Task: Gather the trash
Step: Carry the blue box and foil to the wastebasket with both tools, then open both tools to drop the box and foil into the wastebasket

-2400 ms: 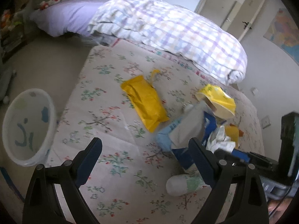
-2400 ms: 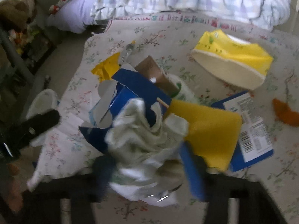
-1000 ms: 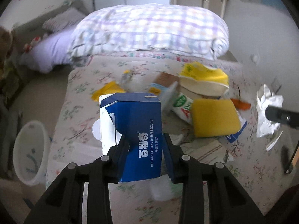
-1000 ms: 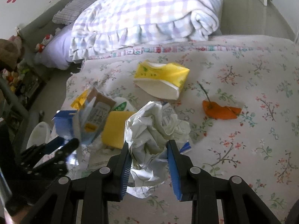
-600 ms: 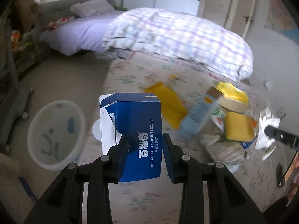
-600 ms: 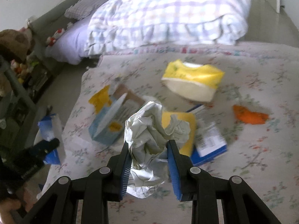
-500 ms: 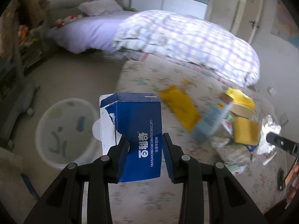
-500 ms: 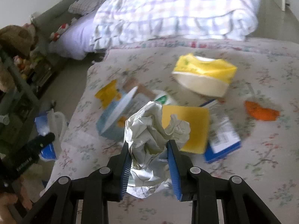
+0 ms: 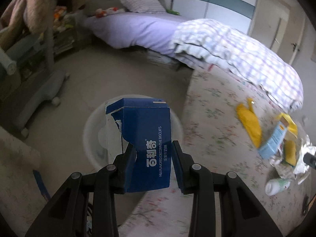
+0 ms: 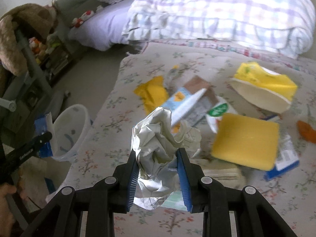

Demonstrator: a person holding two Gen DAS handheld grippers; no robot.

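Observation:
My left gripper (image 9: 153, 148) is shut on a torn blue biscuit box (image 9: 145, 138) and holds it above the white bin (image 9: 92, 130) on the floor beside the bed. In the right wrist view the box (image 10: 42, 136) and the bin (image 10: 69, 130) show at the left. My right gripper (image 10: 157, 156) is shut on a crumpled foil wrapper (image 10: 158, 144) above the bed's front. On the floral bedspread (image 10: 122, 102) lie a yellow bag (image 10: 153, 94), a light blue carton (image 10: 187, 102), a yellow sponge (image 10: 246, 140) and a yellow tissue pack (image 10: 264, 86).
A checked duvet (image 10: 217, 11) is rolled at the back of the bed. A grey chair base (image 9: 39, 92) and a shelf with toys (image 9: 59, 23) stand left of the bin. An orange scrap (image 10: 307, 131) lies at the right edge.
My left gripper has swung left with the blue box, from over the bed to over the bin. My right gripper has kept hold of the foil and moved slightly left.

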